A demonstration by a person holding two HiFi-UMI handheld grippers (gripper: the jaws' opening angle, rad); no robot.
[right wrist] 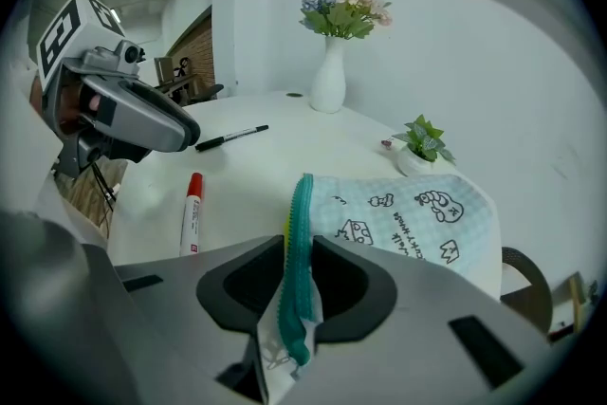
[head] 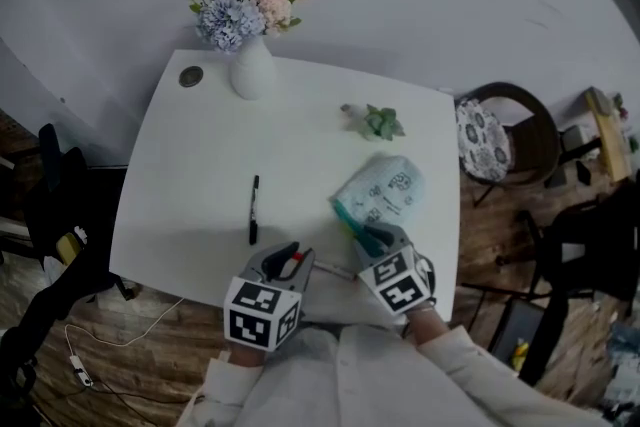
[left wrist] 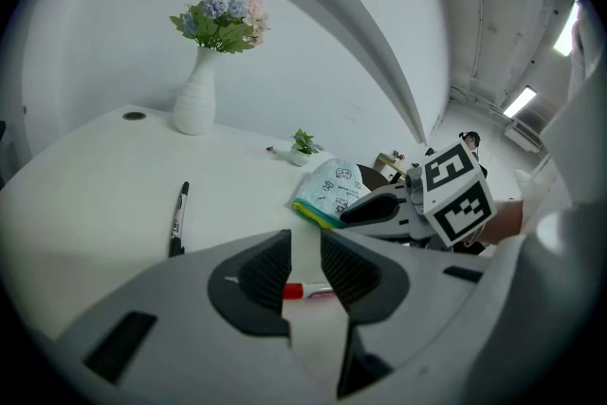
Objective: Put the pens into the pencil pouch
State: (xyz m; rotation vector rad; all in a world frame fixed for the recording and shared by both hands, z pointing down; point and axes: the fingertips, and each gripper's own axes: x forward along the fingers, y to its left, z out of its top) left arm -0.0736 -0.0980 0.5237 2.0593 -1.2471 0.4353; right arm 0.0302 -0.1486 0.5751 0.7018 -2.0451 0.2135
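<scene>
The pale blue printed pencil pouch (head: 382,190) (right wrist: 408,213) lies at the table's right side. My right gripper (head: 366,237) (right wrist: 302,247) is shut on its teal zipper edge, which stands up between the jaws. A red-capped white marker (left wrist: 305,291) (right wrist: 193,209) lies flat on the table near the front edge. My left gripper (head: 294,256) (left wrist: 305,242) hangs just over it, open, and the marker shows through the gap between the jaws. A black pen (head: 253,208) (left wrist: 177,218) (right wrist: 232,137) lies further left, on its own.
On the white table (head: 180,185), a white vase of flowers (head: 251,70) stands at the far edge beside a small dark disc (head: 191,76). A small potted plant (head: 380,122) sits behind the pouch. A chair (head: 505,145) stands off the right side.
</scene>
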